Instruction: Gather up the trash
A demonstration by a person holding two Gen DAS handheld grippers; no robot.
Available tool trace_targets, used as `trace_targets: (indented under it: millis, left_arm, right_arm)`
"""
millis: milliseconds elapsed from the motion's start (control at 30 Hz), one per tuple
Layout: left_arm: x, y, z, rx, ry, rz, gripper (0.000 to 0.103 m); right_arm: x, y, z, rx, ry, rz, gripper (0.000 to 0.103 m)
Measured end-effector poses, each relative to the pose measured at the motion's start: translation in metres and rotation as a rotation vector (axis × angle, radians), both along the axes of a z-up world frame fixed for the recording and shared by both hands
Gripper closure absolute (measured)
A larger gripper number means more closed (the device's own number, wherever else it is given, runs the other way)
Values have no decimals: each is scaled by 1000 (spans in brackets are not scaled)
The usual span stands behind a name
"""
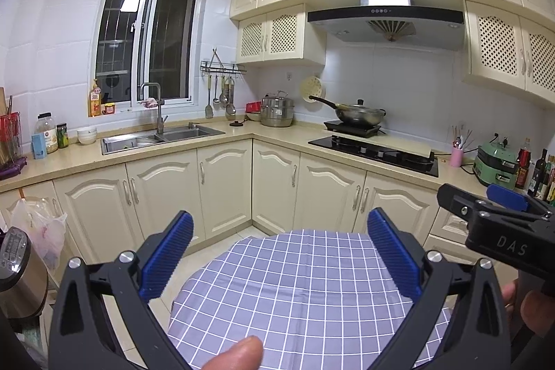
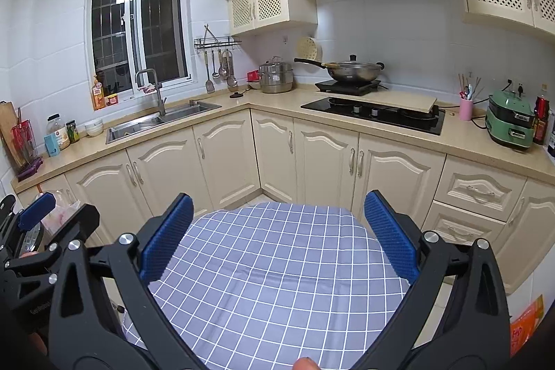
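Both sets of jaws are spread wide with nothing between the blue pads. The left gripper (image 1: 281, 260) and right gripper (image 2: 279, 240) are held side by side, up over a round desk (image 2: 263, 266) covered in a purple checked cloth. The right one pokes into the left view from the side, and vice versa, so they're close together and pointing the same way into the kitchen.

Thing is, the cloth looks bare in both views. No wrapper, no scrap, nothing on the part I can see. The near edge of the desk is hidden under the grippers, so can't speak for that bit.

Further out, the only trash-looking stuff: a plastic bag (image 1: 41, 227) hanging by the cupboards at the far left, which could be the bin bag, and something orange (image 2: 527, 321) on the floor low right, maybe packaging, too cut off to tell. The counter (image 1: 277, 132) has the usual kitchen things: sink (image 1: 163, 136), pots, bottles. Nothing there reads as rubbish from here.

So which step? Honestly this fits either looking around for trash or the desk already being cleared and hands backed off. Can't call it from this. If anything is left to grab, it needs spotting before either gripper commits.
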State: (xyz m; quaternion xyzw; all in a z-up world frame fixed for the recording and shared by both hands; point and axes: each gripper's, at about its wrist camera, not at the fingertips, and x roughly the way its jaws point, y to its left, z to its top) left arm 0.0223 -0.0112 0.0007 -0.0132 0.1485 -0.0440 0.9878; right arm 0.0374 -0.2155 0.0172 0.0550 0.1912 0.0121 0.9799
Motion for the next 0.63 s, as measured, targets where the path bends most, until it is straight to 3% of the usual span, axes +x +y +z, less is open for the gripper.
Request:
trace_targets:
  millis: [400,633]
  left_arm:
    - [-1,-4,-2,-3,-37,5,5]
    - [6,-8,-4,15,-16,11,5]
  right_arm:
    - [8,1,-7,13,18,7,6]
    - [10,1,-11,17,24,10,6]
